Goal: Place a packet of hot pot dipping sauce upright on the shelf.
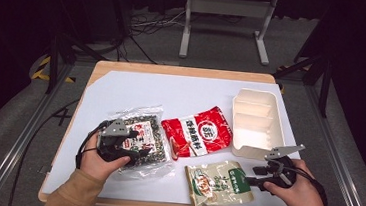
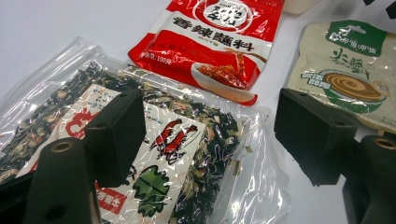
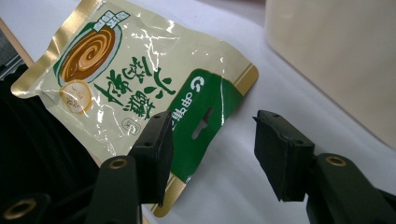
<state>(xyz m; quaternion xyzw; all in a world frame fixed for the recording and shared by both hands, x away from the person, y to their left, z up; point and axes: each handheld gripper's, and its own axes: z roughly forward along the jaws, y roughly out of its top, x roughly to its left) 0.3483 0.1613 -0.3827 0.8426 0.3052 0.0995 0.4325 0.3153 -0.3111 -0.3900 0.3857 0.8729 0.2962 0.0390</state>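
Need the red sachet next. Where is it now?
In the high view, the red sachet lies mid-table, between the clear seaweed bag on its left and the cream tray on its right.

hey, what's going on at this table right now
A person is working with a two-jaw gripper in each hand over three food packets on a white table. The left gripper hangs open over the clear packet of dried greens. The right gripper is open at the green header end of the beige packet, not clamped on it. The red packet lies between them, untouched. A cream divided container sits at the right, with nothing in it.
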